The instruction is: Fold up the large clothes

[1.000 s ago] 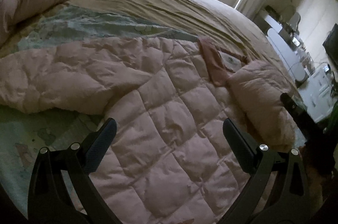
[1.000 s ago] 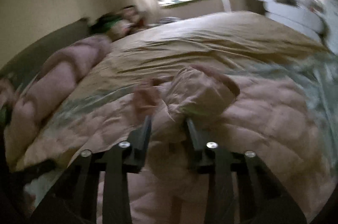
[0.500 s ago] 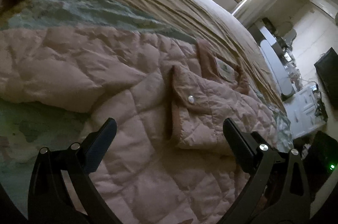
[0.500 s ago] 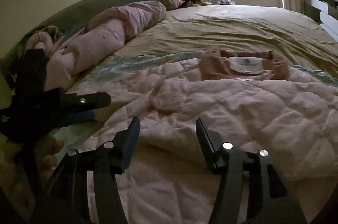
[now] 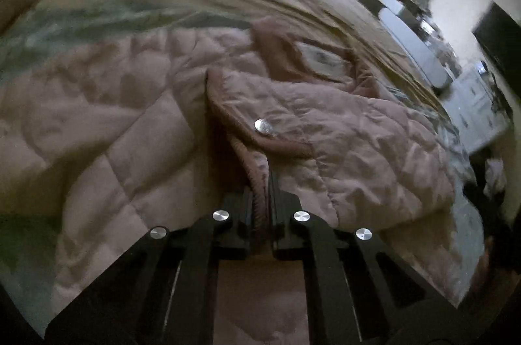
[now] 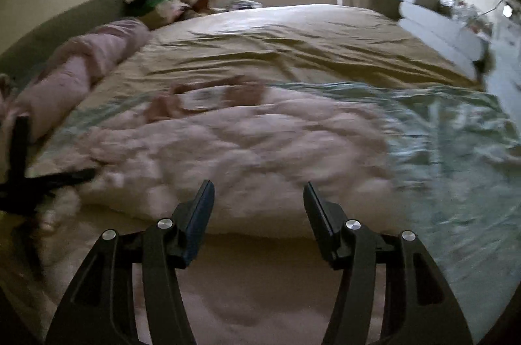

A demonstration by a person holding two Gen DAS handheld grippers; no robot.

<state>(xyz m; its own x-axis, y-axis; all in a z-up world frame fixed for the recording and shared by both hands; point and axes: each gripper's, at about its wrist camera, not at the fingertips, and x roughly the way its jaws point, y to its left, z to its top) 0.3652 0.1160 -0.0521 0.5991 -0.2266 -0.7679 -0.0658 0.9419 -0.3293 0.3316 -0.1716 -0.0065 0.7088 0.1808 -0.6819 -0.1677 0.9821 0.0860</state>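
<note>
The left hand-held gripper (image 5: 260,179) was clenched on the ribbed edge of the pink quilted jacket (image 5: 342,130), its jaws having just closed with the fabric pinched between them. A silver snap button (image 5: 264,127) sat on the jacket flap just ahead of the fingertips. The collar with its pale label (image 5: 320,58) lay further ahead and slightly right of that gripper. The jacket was spread flat on the bed (image 6: 293,45), over a pale green sheet (image 6: 456,130) that showed to the right of the right hand-held gripper (image 6: 259,192). The right hand-held gripper stood released, jaws apart, nothing between them, above the near part of the jacket. A rolled pink duvet (image 6: 81,58) lay well to its left along the bed edge. The right-wrist view was blurred, so finer detail there could not be told
</note>
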